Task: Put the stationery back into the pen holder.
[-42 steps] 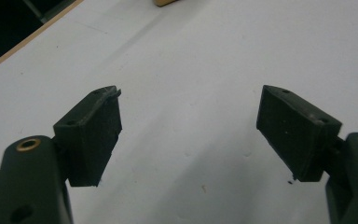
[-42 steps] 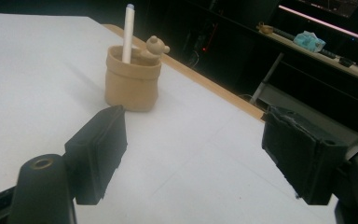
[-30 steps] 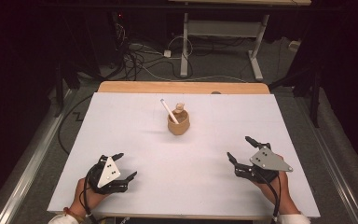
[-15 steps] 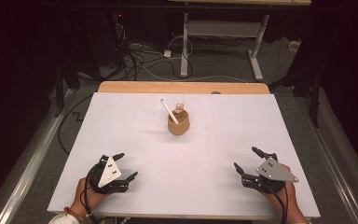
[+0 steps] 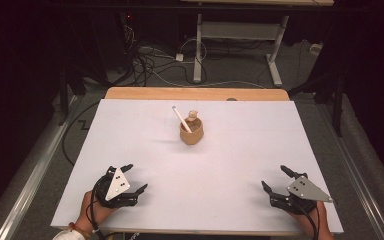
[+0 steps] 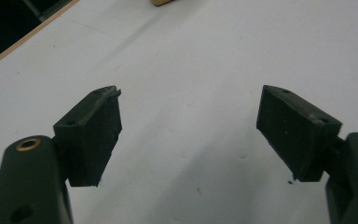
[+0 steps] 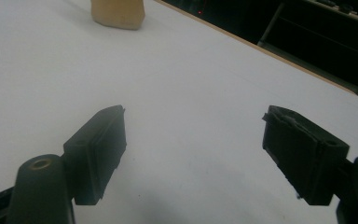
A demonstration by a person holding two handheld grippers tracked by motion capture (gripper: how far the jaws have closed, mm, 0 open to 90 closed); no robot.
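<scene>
At the counter's (image 5: 230, 210) near edge you hold your left gripper (image 5: 130, 182) at seven o'clock and your right gripper (image 5: 279, 183) at five, both spread wide and empty, seemingly parked. Toward twelve, well apart, the tan cup (image 5: 191, 132) stands upright, holding a white stick (image 5: 181, 118).
</scene>
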